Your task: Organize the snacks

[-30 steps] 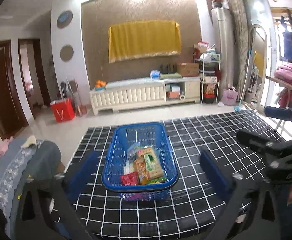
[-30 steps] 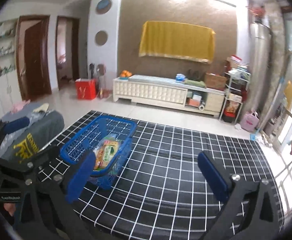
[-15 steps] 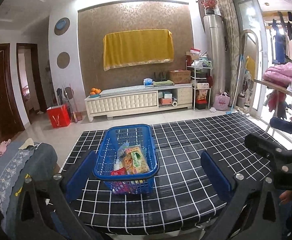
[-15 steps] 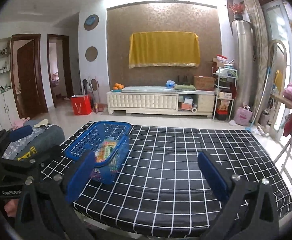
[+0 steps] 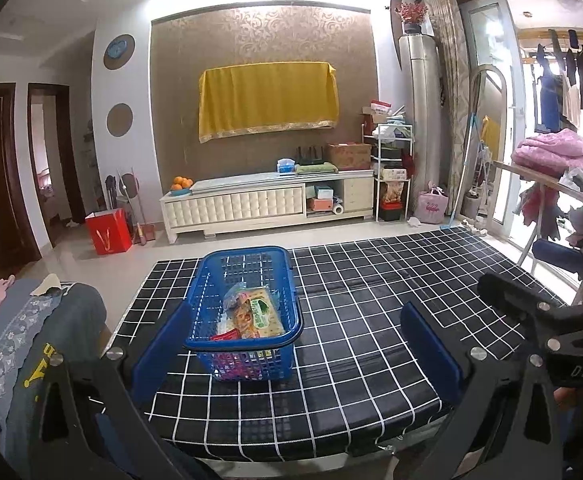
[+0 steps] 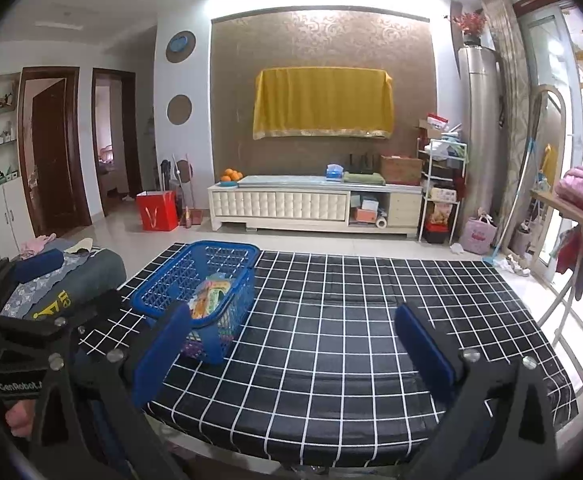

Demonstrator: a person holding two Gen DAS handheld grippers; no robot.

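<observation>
A blue basket (image 5: 247,312) full of snack packets (image 5: 253,314) stands on the left half of a table covered in a black cloth with white checks (image 5: 371,300). The left gripper (image 5: 295,344) is held in the air at the near edge of the table, its blue fingers (image 5: 163,344) spread wide and gripping nothing; the basket sits between them in the view, just beyond the left finger and clear of both. The right gripper (image 6: 291,352) is likewise spread wide and empty, held near the table's front edge; from its camera the basket (image 6: 199,300) lies to the left, partly behind the left finger (image 6: 159,356), while bare cloth (image 6: 351,320) fills the space between the fingers.

Compared with a second ago, both grippers have pulled back and risen: the basket looks smaller and farther off, the near edge of the table has come into sight, and more of the room's far wall with its yellow drape (image 5: 267,98) shows. The basket itself has not moved on the cloth.
</observation>
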